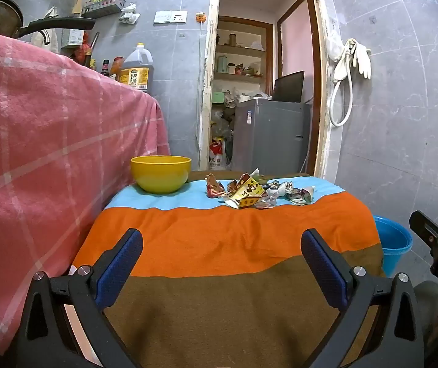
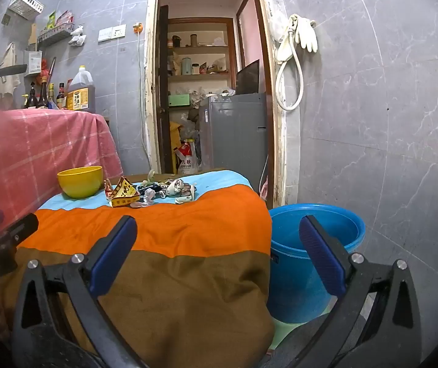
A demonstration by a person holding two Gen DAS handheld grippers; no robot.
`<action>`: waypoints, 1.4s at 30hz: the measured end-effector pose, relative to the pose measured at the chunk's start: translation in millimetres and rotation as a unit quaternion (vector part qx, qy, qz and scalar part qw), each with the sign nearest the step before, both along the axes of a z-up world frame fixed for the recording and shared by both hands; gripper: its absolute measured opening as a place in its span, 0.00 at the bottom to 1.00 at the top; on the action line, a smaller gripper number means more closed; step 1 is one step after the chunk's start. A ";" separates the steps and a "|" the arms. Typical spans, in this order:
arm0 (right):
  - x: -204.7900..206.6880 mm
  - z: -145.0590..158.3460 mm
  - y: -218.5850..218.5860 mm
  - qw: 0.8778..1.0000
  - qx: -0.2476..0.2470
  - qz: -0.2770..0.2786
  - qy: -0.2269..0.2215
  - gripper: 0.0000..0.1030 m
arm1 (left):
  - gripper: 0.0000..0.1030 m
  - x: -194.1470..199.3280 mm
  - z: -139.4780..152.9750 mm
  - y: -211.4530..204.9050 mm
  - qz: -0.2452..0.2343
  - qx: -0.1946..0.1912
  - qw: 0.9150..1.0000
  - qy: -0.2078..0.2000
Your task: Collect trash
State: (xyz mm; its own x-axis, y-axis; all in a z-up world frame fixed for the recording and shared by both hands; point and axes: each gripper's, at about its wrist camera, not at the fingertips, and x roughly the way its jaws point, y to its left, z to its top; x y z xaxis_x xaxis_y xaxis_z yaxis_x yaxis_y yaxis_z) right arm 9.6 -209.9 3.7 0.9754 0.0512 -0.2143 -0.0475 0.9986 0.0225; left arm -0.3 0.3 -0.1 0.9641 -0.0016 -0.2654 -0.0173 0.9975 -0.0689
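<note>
Pink checked cloth [image 1: 50, 141] fills my far left, draped over something I cannot see. Yellow bowl [image 1: 160, 174] stands on the blue band of the striped cloth [image 1: 219, 239], just left of the trash; likely one place for scraps, its inside hidden from this low angle. Left gripper [image 1: 222, 242] hangs low over the near brown band, jaws spread wide, nothing between them, aimed at the far end. Crumpled wrappers [image 1: 249, 193] lie heaped along the blue band, well apart from both tongs; how many pieces, I cannot tell. Right gripper [image 2: 219, 236] likewise released and empty, straddling the table's right edge. Blue bucket [image 2: 317, 236] sits on the floor just beside that edge, probably set there to take the trash. Its bottom is hidden behind my finger.
</note>
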 end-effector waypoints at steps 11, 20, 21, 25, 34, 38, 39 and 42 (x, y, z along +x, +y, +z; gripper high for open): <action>-0.1 -0.2 -0.4 1.000 -0.002 -0.001 0.002 1.00 | 0.98 0.3 0.1 0.0 0.000 0.003 1.000 0.003; -1.9 0.2 -4.3 1.000 0.000 -0.001 0.001 1.00 | 0.98 -1.3 -0.1 -2.0 0.000 0.003 1.000 0.005; -1.8 0.3 -4.0 1.000 0.000 -0.001 0.001 1.00 | 0.98 -1.7 0.0 -2.4 0.000 0.003 1.000 0.005; -1.3 0.1 -2.7 1.000 0.000 -0.001 0.001 1.00 | 0.99 -4.0 0.2 -4.3 0.000 0.004 1.000 0.005; -0.9 0.4 -1.0 1.000 0.000 -0.001 0.001 1.00 | 0.98 -1.8 -0.1 -1.8 -0.001 0.001 1.000 0.006; 0.0 0.3 -0.5 1.000 0.000 0.000 0.001 1.00 | 0.98 -4.0 -0.3 -3.8 -0.001 0.002 1.000 0.006; -0.9 0.4 -0.2 1.000 0.000 -0.001 0.001 1.00 | 0.99 -0.6 0.1 -0.7 -0.002 0.001 1.000 0.007; -0.8 0.4 0.0 1.000 0.000 -0.001 0.001 1.00 | 0.99 -1.5 0.0 -1.6 -0.003 0.001 1.000 0.007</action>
State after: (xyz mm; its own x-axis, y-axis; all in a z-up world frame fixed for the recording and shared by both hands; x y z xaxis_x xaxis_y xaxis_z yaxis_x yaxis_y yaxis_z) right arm 8.8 -209.9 4.1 0.9753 0.0494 -0.2153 -0.0455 0.9987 0.0229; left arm -1.8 -1.4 -0.1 0.9605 -0.0061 -0.2783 -0.0129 0.9977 -0.0661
